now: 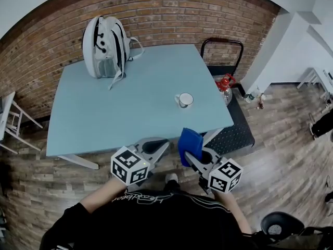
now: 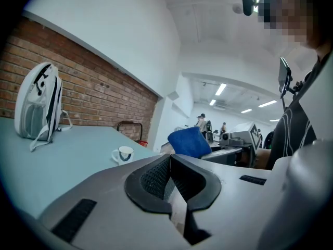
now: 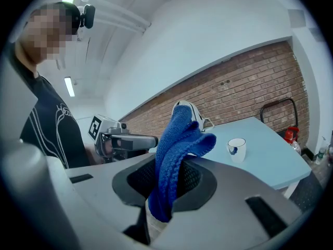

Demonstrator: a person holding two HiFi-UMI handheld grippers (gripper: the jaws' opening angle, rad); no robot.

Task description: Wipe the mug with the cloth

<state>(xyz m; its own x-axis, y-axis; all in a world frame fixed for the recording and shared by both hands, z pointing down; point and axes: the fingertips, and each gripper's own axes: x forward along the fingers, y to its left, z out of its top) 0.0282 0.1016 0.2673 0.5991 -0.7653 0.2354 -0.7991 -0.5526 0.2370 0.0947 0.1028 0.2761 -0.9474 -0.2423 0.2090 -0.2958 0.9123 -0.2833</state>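
1. Mug (image 1: 184, 100) stands upright on the worktop (image 1: 130, 113), right of centre and towards the near edge. Nothing is touching it.
2. The cloth (image 1: 190, 145) is blue and bunched, and it's pinched in the right gripper (image 1: 190, 156), which is closed on it.
3. The left gripper (image 1: 163, 144) has its fingers (image 2: 153, 178) pressed together with nothing between them.
4. Progress: the cloth is in hand, so that part's done. Wiping hasn't begun, because both grippers hang short of the worktop's near edge, well apart from the mug.
5. Left to do, as I judge it: bring the cloth to the mug, steady the mug with the left gripper, which would have to open first, and then rub.
6. The head view alone gives the layout: the grippers side by side over the floor, and a backpack (image 1: 104, 46) at the far left corner.
7. The right gripper view alone proves the grip: cloth folds run down between the pads and flop out above.
8. The left gripper view alone shows those fingers shut on nothing, with the mug low beyond them and the cloth off to the right.
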